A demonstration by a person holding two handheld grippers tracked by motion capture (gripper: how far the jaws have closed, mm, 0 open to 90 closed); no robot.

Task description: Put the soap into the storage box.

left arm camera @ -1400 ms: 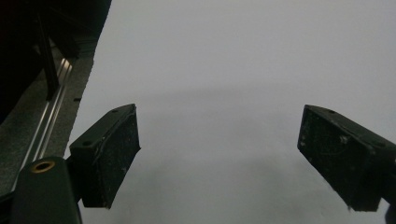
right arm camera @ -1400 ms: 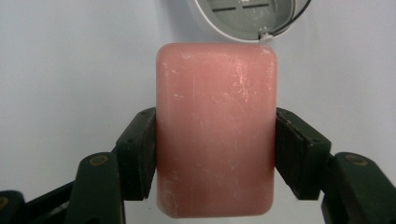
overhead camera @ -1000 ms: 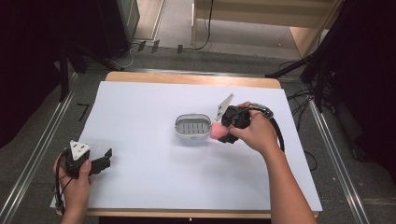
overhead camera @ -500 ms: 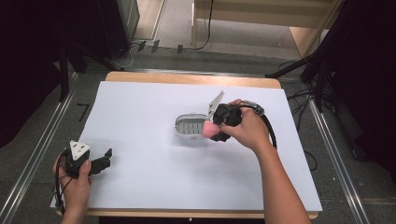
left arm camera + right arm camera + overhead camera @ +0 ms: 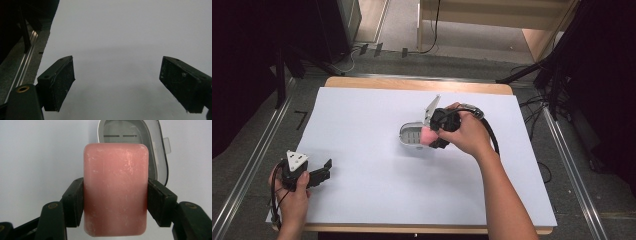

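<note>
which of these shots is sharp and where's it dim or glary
Right gripper view: the pink soap is sharp and brightly lit, with the scuffs on its face clear, while the grey dish behind is a little softer. Left gripper view: dim and grey, with a soft shadow across the white sheet. High view: even light, dark surroundings.

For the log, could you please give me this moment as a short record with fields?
surface: white sheet on a table
soap: pink bar, clamped by its two long sides
dish: grey, oval, slotted floor, nothing lying in it
soap versus dish: bar over the dish's near end
right hand-held gripper: shut on the soap
left hand-held gripper: open, holding nothing, at the sheet's near left corner
</note>
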